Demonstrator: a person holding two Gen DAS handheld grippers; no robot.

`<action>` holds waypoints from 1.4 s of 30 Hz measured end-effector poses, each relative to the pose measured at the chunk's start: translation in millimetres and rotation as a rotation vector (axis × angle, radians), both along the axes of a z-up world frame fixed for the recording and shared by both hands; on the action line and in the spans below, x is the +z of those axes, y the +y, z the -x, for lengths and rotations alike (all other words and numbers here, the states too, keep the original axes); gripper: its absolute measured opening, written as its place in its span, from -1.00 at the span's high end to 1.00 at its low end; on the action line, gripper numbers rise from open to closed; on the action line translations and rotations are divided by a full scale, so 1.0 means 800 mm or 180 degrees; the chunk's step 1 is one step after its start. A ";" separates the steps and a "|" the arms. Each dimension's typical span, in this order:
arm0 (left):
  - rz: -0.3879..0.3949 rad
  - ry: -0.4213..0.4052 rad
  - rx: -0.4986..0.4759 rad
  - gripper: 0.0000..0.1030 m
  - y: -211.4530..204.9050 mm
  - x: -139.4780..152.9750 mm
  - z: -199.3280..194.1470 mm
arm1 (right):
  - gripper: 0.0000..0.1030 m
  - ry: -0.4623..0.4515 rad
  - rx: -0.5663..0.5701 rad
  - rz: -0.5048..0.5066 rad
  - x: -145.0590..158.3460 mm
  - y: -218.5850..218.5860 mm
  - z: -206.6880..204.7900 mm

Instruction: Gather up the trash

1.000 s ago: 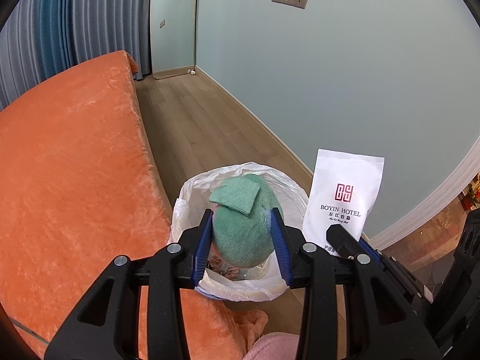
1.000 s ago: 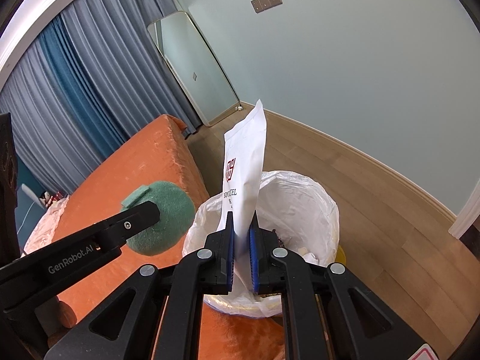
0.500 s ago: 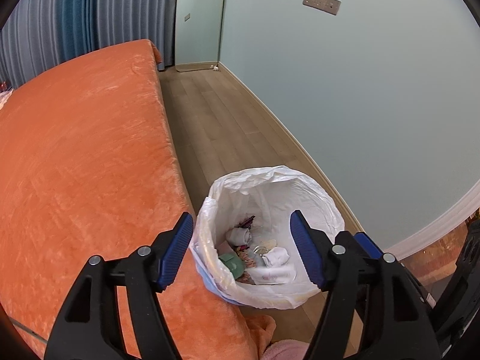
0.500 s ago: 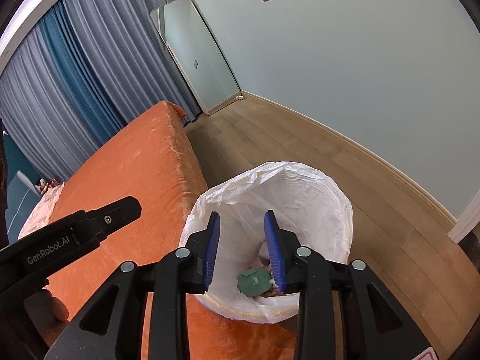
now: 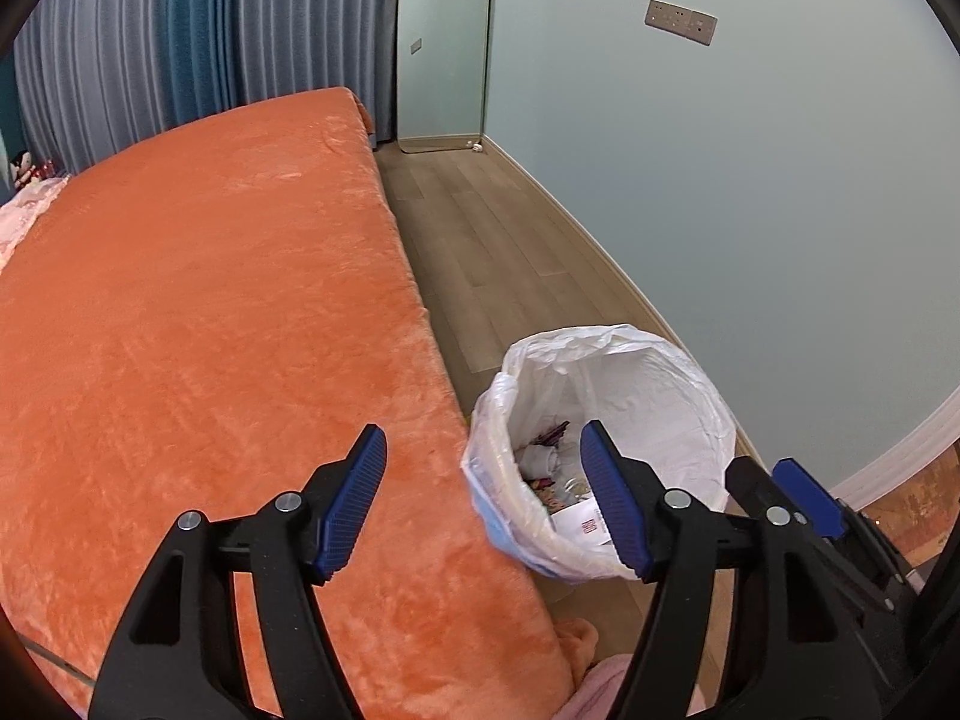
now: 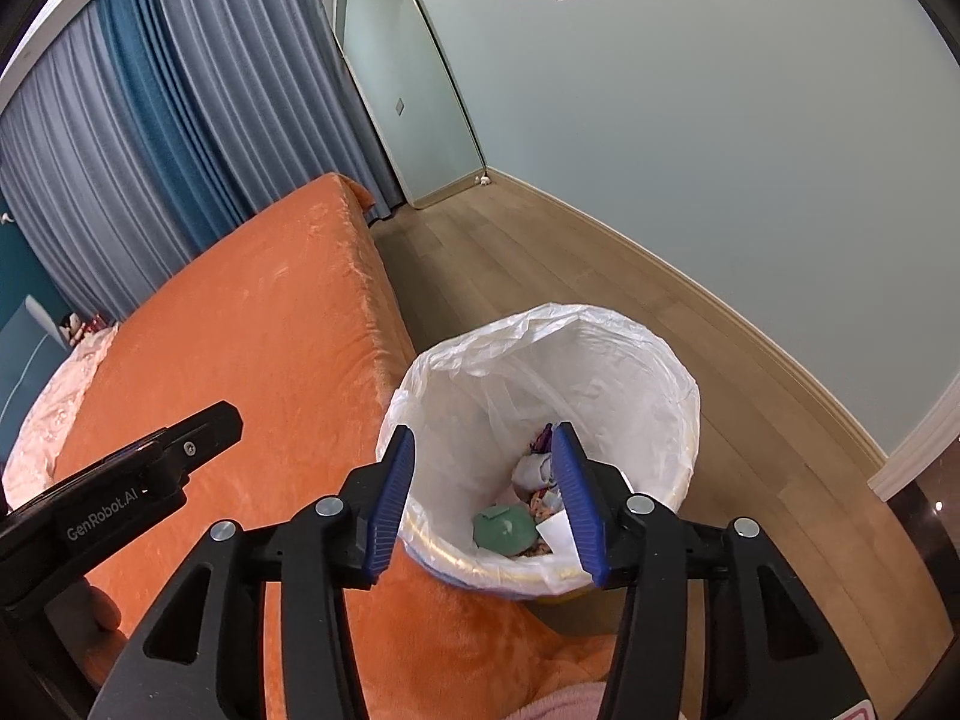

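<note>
A trash bin lined with a white plastic bag (image 5: pixel 654 384) (image 6: pixel 600 354) stands on the floor beside the orange bed. Inside lie a green round sponge (image 6: pixel 504 531), a white hotel packet (image 5: pixel 585 525) (image 6: pixel 555 531) and other scraps. My left gripper (image 5: pixel 483 498) is open and empty, over the bed's edge and the bin's left rim. My right gripper (image 6: pixel 483 495) is open and empty, above the bin's near rim. The left gripper's arm also shows in the right wrist view (image 6: pixel 138 474).
The orange bed (image 5: pixel 198 312) (image 6: pixel 252 324) fills the left side. Wooden floor (image 5: pixel 498 240) runs between bed and pale wall. A mirror (image 6: pixel 408 90) leans at the far corner. Blue-grey curtains (image 5: pixel 180 42) hang behind the bed. Pink fabric (image 6: pixel 570 702) lies at the bottom edge.
Both grippers opened and dropped the green sponge and the white packet into the bin. Both have since drawn back and up; the left gripper shifted left over the bed.
</note>
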State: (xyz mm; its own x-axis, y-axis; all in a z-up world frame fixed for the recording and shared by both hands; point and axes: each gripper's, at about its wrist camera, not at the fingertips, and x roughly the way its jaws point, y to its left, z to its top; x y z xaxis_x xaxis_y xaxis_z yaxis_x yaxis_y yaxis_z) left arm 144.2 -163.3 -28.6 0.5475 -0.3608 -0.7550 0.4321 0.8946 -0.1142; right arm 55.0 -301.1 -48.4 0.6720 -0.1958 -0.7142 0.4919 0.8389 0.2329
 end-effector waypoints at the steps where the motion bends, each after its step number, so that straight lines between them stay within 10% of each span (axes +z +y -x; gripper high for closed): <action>1: -0.0023 -0.0016 0.0008 -0.24 0.003 0.000 0.003 | 0.07 0.0034 0.0006 0.0007 0.000 0.003 0.001; 29: -0.0351 -0.0121 0.0271 -0.70 0.069 -0.021 0.056 | -0.87 0.0477 0.0032 0.0444 -0.012 0.056 0.039; 42: -0.0431 -0.0148 0.0238 -0.73 0.060 -0.028 0.062 | -0.87 0.0505 0.0021 0.0435 -0.017 0.051 0.051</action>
State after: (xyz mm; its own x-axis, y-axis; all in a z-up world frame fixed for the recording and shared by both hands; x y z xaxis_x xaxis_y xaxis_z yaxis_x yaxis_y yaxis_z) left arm 94.2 -115.5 -51.3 0.6046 -0.2144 -0.7672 0.3659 0.9302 0.0284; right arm 14.3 -260.0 -62.2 0.5548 -0.2940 -0.7783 0.5078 0.8607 0.0368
